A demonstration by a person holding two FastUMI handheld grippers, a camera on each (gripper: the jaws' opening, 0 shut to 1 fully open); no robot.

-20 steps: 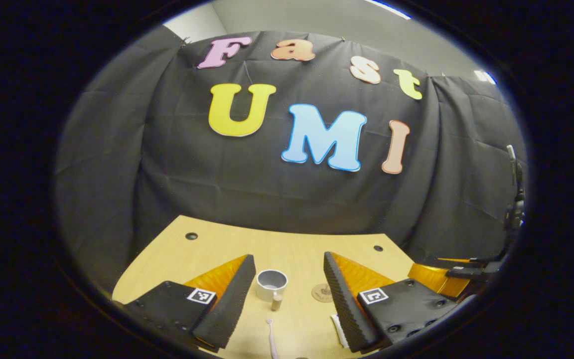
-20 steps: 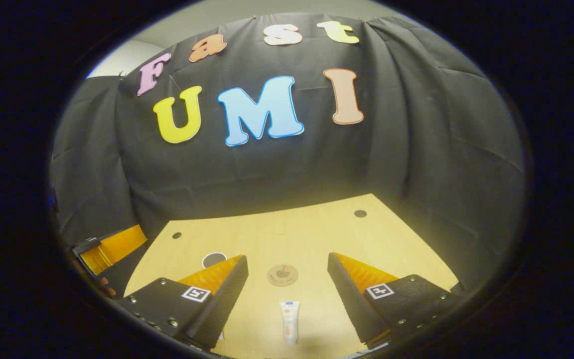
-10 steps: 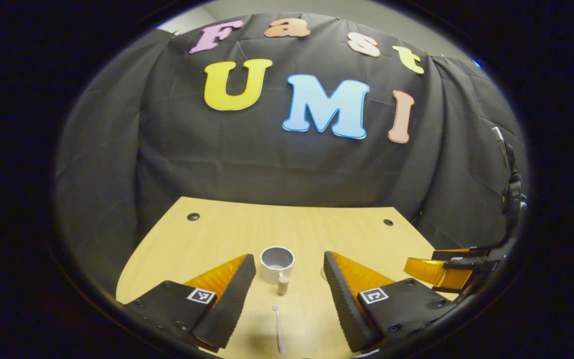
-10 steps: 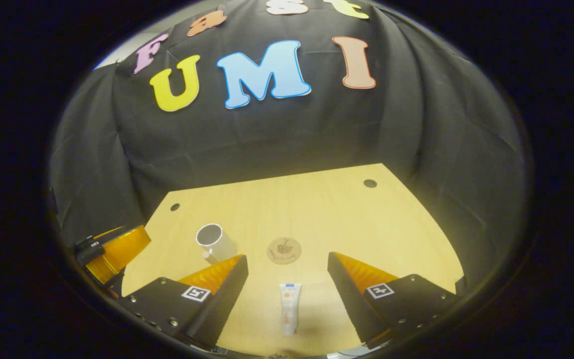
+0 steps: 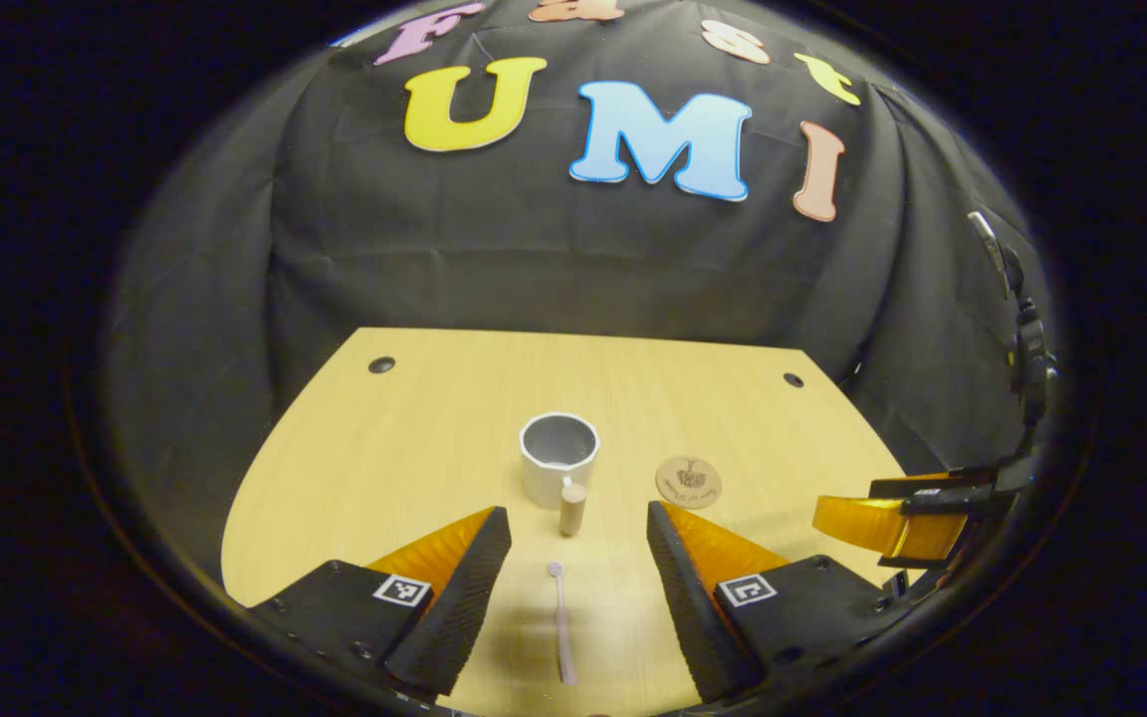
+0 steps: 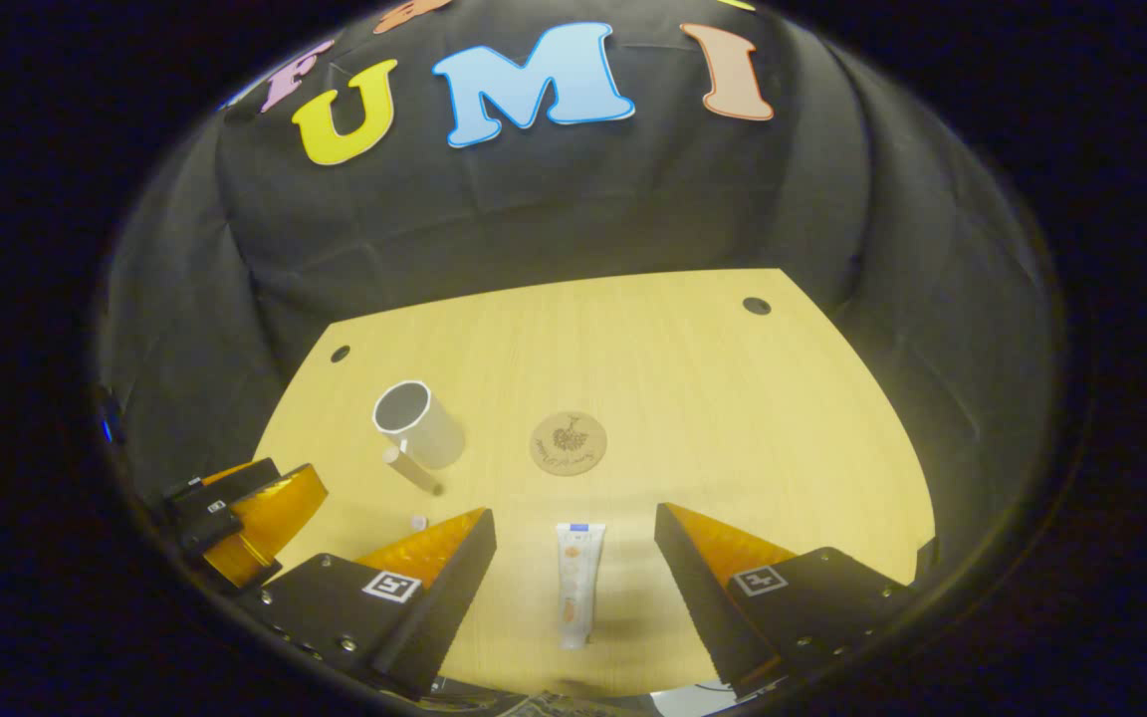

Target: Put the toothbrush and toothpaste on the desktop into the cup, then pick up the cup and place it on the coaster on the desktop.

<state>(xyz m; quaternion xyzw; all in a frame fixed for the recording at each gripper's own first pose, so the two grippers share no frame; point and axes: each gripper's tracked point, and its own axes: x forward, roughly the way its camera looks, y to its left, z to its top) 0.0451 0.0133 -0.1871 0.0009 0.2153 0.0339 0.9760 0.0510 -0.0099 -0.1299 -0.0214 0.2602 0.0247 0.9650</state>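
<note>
Both grippers hang wide open: left gripper (image 5: 573, 558) over the slim pink toothbrush (image 5: 562, 622), right gripper (image 6: 573, 558) over the white toothpaste tube (image 6: 574, 583); a careless reach could topple the white cylindrical cup (image 5: 559, 456).

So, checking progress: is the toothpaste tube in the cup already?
No, the white toothpaste tube lies flat on the wooden desktop, apart from the white cup.

place: recording booth, staged, not a home
walls: black cloth (image 5: 534, 259) draped beyond the claws
surface: light wood desktop (image 6: 693, 398) with cable holes (image 5: 381, 364)
</note>
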